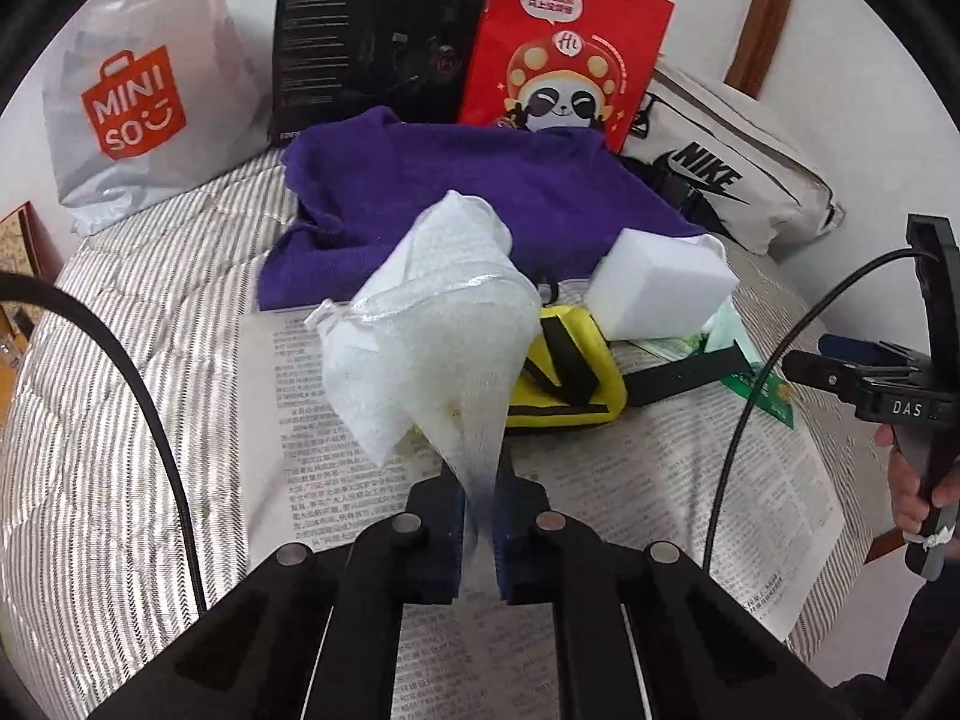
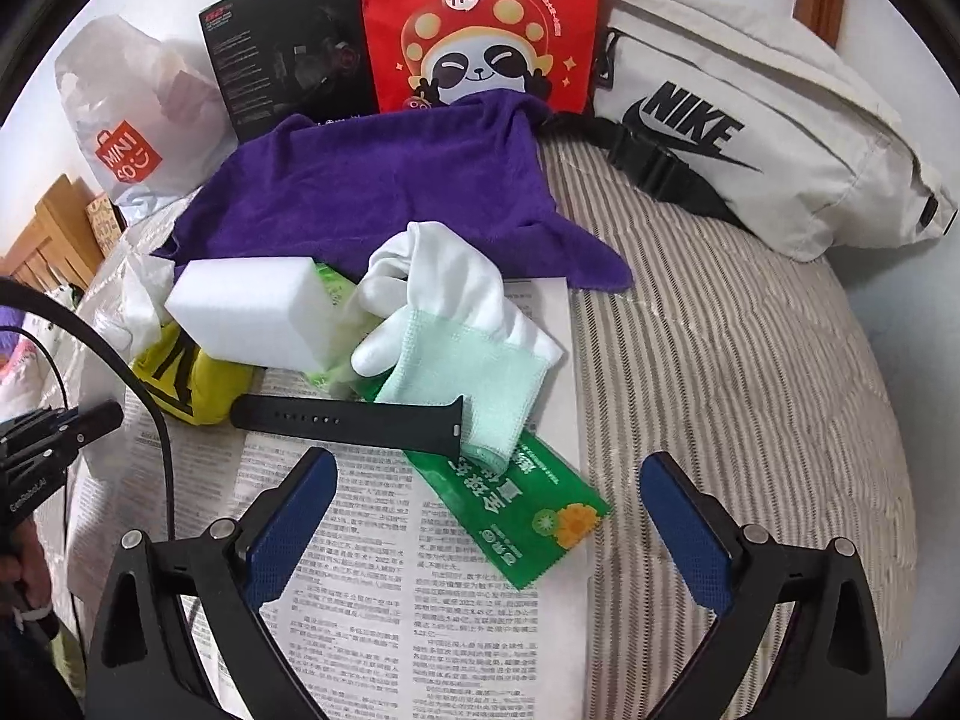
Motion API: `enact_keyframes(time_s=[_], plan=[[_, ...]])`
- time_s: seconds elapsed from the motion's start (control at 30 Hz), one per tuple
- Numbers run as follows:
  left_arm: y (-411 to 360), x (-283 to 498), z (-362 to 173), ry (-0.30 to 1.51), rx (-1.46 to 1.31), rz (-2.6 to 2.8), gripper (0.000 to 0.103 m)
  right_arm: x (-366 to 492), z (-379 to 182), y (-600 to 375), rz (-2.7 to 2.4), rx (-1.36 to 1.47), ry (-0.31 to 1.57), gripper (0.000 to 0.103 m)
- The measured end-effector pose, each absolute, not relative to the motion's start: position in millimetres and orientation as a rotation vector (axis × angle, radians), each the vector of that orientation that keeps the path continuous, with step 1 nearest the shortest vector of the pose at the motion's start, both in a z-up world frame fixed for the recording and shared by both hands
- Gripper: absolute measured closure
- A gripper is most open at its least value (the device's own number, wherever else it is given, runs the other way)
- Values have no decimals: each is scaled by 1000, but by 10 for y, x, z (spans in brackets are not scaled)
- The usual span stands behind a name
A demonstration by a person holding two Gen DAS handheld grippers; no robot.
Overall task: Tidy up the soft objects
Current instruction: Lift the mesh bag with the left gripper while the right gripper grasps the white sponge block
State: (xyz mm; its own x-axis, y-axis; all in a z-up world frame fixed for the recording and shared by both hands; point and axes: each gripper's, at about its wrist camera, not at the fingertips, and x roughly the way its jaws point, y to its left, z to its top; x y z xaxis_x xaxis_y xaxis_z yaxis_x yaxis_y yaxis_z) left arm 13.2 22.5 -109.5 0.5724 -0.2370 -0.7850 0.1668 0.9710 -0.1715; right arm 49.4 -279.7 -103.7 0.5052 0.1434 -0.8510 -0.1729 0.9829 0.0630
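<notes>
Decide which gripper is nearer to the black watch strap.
Right. The right gripper hovers open just short of the black watch strap; the left gripper, shut on a white mesh pouch, is farther off.

Perhaps one sponge (image 2: pixel 246 315), three bags (image 2: pixel 774 138).

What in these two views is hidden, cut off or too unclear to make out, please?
- Left wrist view: the white mesh pouch, pinched in the left hand-held gripper, hides part of the yellow pouch.
- Right wrist view: the white sponge block covers the yellow pouch's top.
- Both views: the newspaper print is too small to read.
</notes>
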Motion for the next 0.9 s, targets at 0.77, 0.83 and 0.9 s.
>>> enact_keyframes(time_s=[0.77, 0.83, 0.9], plan=[[466, 152, -1165, 955, -142, -216, 95, 804, -941, -1675, 259, -18, 949, 4], [465, 160, -1167, 955, -144, -215, 95, 852, -978, -1673, 233, 7, 947, 4], [481, 163, -1162, 951, -153, -214, 95, 889, -1004, -1669, 226, 22, 938, 6]])
